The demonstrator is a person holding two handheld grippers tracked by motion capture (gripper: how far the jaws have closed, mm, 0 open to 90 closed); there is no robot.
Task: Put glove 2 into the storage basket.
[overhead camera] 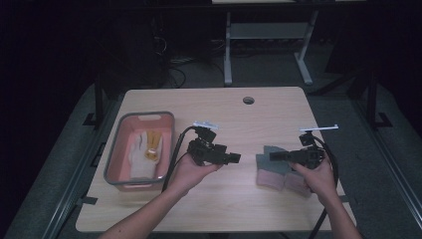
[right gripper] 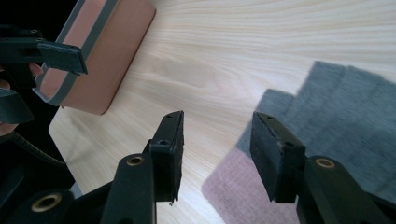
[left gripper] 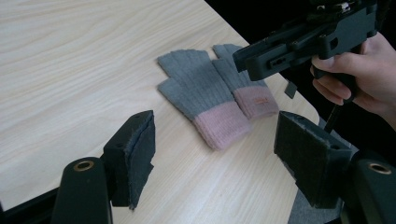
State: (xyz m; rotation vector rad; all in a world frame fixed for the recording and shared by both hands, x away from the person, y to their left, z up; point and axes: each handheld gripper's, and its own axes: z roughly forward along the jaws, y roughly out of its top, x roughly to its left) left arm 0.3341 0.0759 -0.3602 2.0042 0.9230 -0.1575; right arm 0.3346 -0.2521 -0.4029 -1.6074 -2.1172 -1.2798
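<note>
One pair of gloves point(overhead camera: 145, 152) — white and yellow — already lies in the bin point(overhead camera: 115, 149) at the table's point(overhead camera: 239, 119) left, so I judge that part done. What is left, as I read it, is the grey pair point(left gripper: 212, 95) with pink cuffs, which sits untouched on the right side of the table.

My left claw point(overhead camera: 234, 158) hovers over the middle of the table, pointing toward the grey pair, its jaws spread with nothing between them. My right claw point(overhead camera: 275, 156) hangs just above the grey gloves, jaws apart too, and in the right claw view I see the pink cuff point(right gripper: 243, 189) and bare wood through the gap — no pad touches the knit. So no grasp is made yet; picking the pair up and carrying it across to the bin all remains, by my reckoning.

The grey gloves lie flat side by side, touching and slightly overlapped, fingers away from me and cuffs toward me. They are ribbed knit, soft and limp by the look of them, and one cuff bears a small tag point(left gripper: 261, 101). The bin stands well apart from them.
</note>
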